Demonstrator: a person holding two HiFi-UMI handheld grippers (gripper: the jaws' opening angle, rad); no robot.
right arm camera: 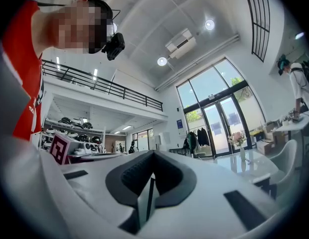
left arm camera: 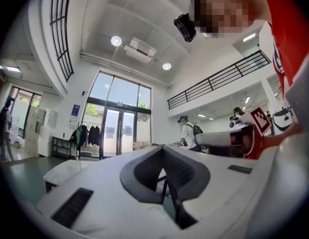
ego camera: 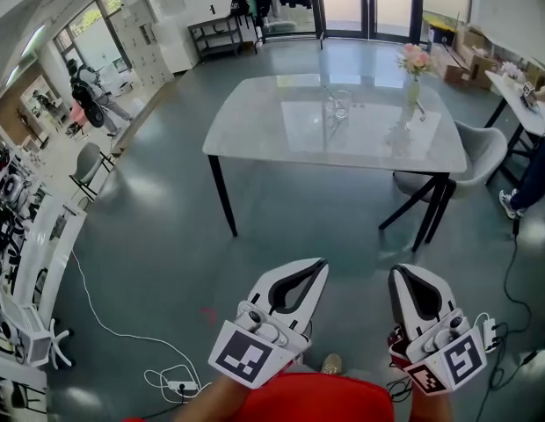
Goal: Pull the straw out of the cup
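- A pale table (ego camera: 255, 134) stood on a grey floor (ego camera: 158, 236) in a tall, glazed hall.
- The clear cup (ego camera: 340, 105) sat near the table's middle, left of a flower vase (ego camera: 413, 84). Its straw was too small to make out.
- The left gripper (ego camera: 320, 265) and right gripper (ego camera: 403, 272) were both clenched and empty.
- Open floor separated them from the table's near edge.

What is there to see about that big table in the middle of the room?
The table has a pale, glossy, stone-like top, rectangular with rounded corners, mirroring the bright windows. Dark slanted legs hold it level on the grey-green floor. A clear glass cup and a slim vase of pink flowers stand on it. A grey chair sits close by its right end.
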